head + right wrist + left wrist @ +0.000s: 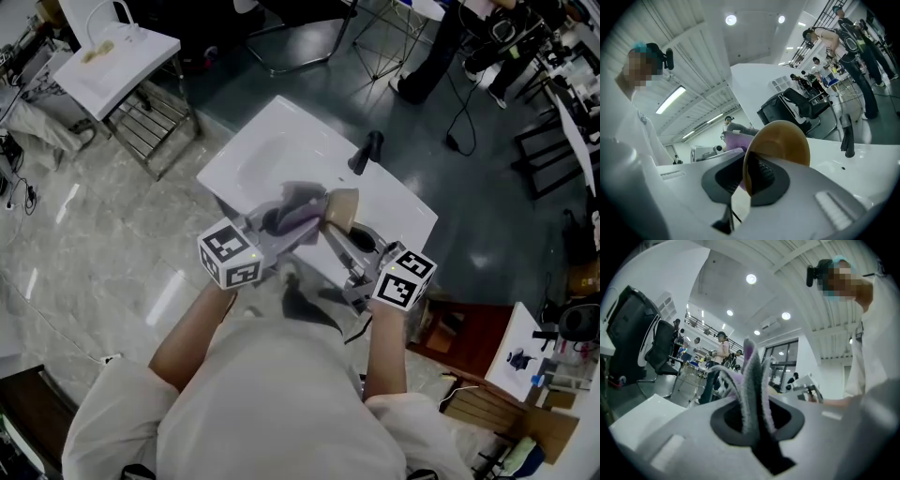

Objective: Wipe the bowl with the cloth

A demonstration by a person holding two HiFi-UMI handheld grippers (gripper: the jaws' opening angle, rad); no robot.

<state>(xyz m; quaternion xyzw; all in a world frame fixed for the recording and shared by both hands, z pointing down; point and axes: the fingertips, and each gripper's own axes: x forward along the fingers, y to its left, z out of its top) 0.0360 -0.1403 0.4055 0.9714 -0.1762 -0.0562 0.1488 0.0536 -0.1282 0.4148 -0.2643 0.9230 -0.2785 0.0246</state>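
Over the white sink [262, 155], black tap [367, 152] at its far rim, I hold both tools above the basin.

Item, left gripper [279, 228]: the jaws are closed on the cloth [752, 385]. It is a grey and lilac pile fabric, and its folds stand up out of the pinch between the dark pads. In the head view the free part of the cloth bunches just beyond the jaw tips and meets the bowl.

Item, right gripper [333, 232]: the jaws are drawn almost together and nip the rim of the bowl [783, 138], with one ribbed pad on each side of the thin wall. The bowl is tan and held on edge, clear of the basin, between the two tools. The lilac cloth shows just past its rim in the right gripper view. I cannot tell which face of the bowl the cloth lies against.
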